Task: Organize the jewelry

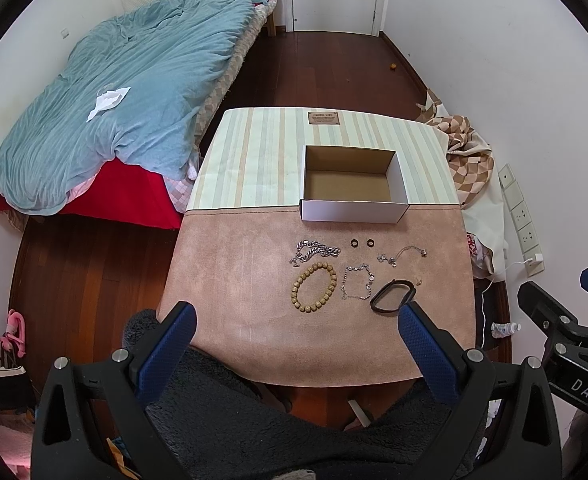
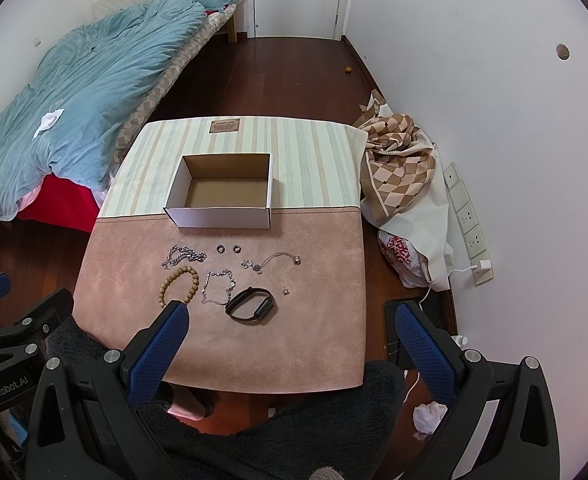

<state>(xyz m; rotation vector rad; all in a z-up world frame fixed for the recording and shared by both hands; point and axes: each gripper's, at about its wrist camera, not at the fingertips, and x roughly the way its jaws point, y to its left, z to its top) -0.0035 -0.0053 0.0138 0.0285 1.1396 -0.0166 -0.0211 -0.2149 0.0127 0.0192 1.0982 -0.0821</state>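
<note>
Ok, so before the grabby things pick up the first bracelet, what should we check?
1. Box open and empty inside: ok.
2. Left tool open, holding nothing: ok.
3. Right tool open, holding nothing: ok.
4. Wooden bead bracelet lying flat, apart from the thin silver bracelet: ok.
5. Black band in plain sight for the right tool: ok; in the left view a finger covers its near end.
6. Chunky silver chain free of knots: cannot tell, it lies bunched.
</note>
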